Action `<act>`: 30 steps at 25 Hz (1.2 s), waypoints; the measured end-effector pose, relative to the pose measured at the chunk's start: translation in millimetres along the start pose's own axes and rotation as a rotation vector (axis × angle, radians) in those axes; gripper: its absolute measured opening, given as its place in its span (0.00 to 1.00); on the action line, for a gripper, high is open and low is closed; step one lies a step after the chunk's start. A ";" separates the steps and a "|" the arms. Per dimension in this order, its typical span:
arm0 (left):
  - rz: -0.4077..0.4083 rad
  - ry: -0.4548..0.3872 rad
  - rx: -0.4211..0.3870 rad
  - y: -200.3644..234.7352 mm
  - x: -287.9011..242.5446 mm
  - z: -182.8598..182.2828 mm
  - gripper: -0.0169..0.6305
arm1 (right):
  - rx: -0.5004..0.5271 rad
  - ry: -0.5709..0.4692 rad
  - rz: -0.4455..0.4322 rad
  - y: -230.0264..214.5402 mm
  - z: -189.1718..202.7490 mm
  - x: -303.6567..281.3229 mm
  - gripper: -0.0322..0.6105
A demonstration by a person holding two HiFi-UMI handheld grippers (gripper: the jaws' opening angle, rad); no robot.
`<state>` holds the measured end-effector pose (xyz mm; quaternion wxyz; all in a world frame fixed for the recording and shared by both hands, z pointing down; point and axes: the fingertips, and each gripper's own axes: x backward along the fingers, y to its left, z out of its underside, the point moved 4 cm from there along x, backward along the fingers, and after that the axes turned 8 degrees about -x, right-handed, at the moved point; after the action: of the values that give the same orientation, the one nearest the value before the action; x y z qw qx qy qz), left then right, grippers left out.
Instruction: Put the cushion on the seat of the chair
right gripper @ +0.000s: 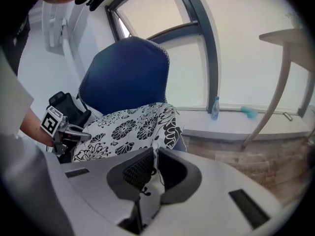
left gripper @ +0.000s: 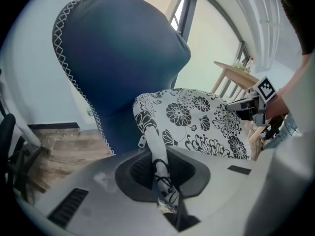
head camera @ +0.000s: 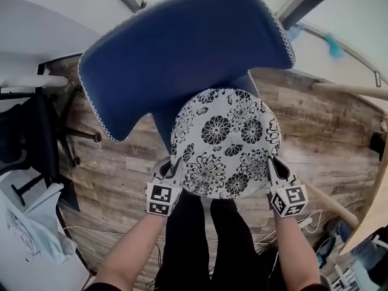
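A round white cushion [head camera: 225,143] with black flowers hangs level between my two grippers, over the seat of a dark blue chair [head camera: 176,47] with white stitched edging. My left gripper [head camera: 171,173] is shut on the cushion's near left rim; its fabric [left gripper: 160,166] runs pinched between the jaws. My right gripper [head camera: 274,170] is shut on the near right rim, where the cushion edge [right gripper: 155,146] folds between its jaws. The cushion [left gripper: 202,122] hides most of the seat; only a strip of blue seat [head camera: 163,129] shows at its left. The chair back [right gripper: 125,75] rises behind the cushion [right gripper: 128,129].
The floor [head camera: 327,132] is grey-brown wood plank. A black office chair base [head camera: 45,138] stands at the left beside a white table edge [head camera: 33,80]. A light wooden table leg [right gripper: 275,87] and a window sill with a bottle [right gripper: 215,107] are to the right. Cables [head camera: 312,220] lie near my feet.
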<state>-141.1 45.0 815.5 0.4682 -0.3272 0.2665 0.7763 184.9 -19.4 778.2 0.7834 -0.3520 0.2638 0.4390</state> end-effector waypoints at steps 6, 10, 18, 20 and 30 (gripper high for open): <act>0.002 0.006 0.011 5.9 -3.7 1.6 0.07 | -0.006 0.003 0.004 -3.5 1.3 -4.1 0.12; -0.011 0.010 0.003 6.3 -4.6 2.0 0.09 | -0.016 0.006 0.015 -8.1 1.0 -5.6 0.12; -0.076 0.007 -0.013 18.3 6.1 4.8 0.29 | -0.028 0.012 0.098 -15.1 -0.6 1.6 0.30; -0.102 -0.008 -0.004 22.8 12.2 1.5 0.31 | -0.025 0.003 0.109 -18.4 -5.8 9.3 0.33; -0.137 -0.107 -0.016 20.6 54.0 -63.0 0.31 | -0.009 -0.055 0.070 13.2 -48.0 46.8 0.33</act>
<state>-162.2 20.8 736.3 0.5311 -0.3066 0.2120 0.7609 190.6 -28.6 710.7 0.7728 -0.3339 0.2522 0.4771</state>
